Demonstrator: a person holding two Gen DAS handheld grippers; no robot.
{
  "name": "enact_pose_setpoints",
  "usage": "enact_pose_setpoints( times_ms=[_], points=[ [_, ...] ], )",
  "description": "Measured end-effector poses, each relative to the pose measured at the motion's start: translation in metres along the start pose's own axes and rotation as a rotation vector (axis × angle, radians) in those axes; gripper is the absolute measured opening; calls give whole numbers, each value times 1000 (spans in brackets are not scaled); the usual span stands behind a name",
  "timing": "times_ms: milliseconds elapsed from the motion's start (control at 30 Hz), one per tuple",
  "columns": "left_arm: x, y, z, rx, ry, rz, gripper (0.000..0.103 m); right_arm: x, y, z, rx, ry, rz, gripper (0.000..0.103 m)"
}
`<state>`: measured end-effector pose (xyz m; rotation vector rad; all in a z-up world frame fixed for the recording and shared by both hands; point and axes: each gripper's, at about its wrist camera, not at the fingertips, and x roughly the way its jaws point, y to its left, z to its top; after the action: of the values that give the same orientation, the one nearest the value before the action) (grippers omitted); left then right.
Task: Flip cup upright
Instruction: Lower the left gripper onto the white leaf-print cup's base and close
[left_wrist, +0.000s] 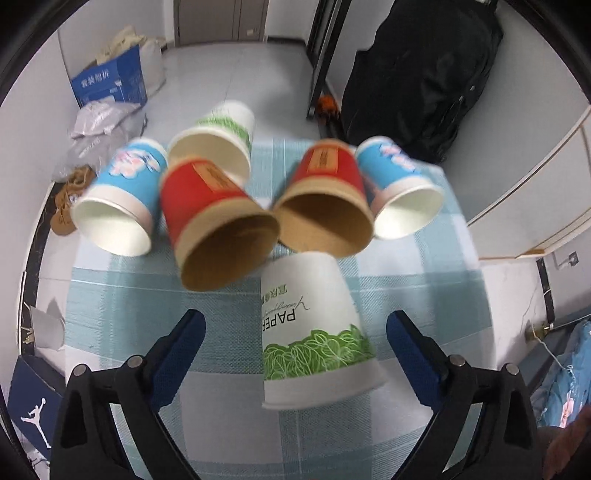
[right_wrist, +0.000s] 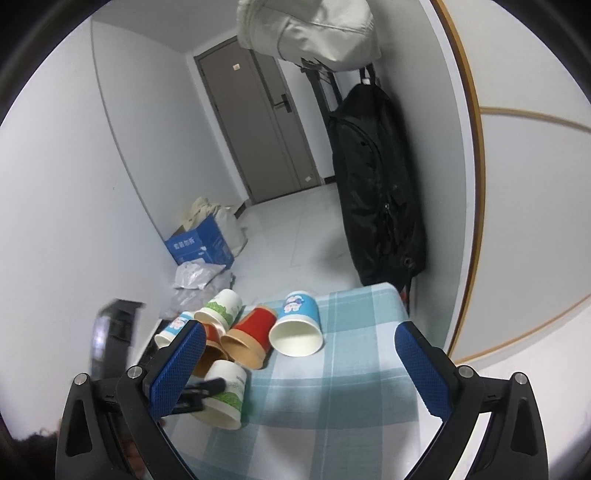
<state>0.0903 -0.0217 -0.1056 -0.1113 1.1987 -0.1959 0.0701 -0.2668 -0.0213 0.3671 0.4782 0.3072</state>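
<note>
A white paper cup with green leaves (left_wrist: 314, 328) stands upside down on the blue checked tablecloth (left_wrist: 207, 317), between the fingers of my open left gripper (left_wrist: 295, 328), which does not touch it. It also shows in the right wrist view (right_wrist: 225, 391), with the left gripper's dark finger (right_wrist: 207, 387) beside it. Behind it lie several cups on their sides: two red (left_wrist: 214, 218) (left_wrist: 328, 195), two blue (left_wrist: 122, 195) (left_wrist: 402, 184), one white-green (left_wrist: 218, 136). My right gripper (right_wrist: 295, 354) is open and empty, held above the cloth (right_wrist: 351, 369).
The table's far edge runs just behind the cups. On the floor beyond stand a blue cardboard box (left_wrist: 110, 79) and plastic bags (left_wrist: 99, 125). A black bag (right_wrist: 376, 184) hangs at the right. A Jordan shoebox (left_wrist: 33, 402) sits at lower left.
</note>
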Motion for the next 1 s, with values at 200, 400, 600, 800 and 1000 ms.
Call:
enact_pose_setpoints(
  times_ms=[200, 400, 600, 800, 1000],
  points=[
    [18, 4, -4, -22, 105, 8, 68, 6, -5, -2, 17, 31, 7, 103],
    [8, -2, -7, 2, 107, -19, 63, 7, -3, -4, 23, 37, 19, 103],
    [-6, 0, -12, -3, 91, -43, 61, 6, 1, -5, 13, 41, 17, 103],
    [-43, -1, -18, 14, 19, -57, 61, 8, 3, -7, -4, 49, 9, 103],
    [-68, 0, -21, 11, -25, -75, 60, 13, 6, -11, 8, 85, 21, 103]
  ],
)
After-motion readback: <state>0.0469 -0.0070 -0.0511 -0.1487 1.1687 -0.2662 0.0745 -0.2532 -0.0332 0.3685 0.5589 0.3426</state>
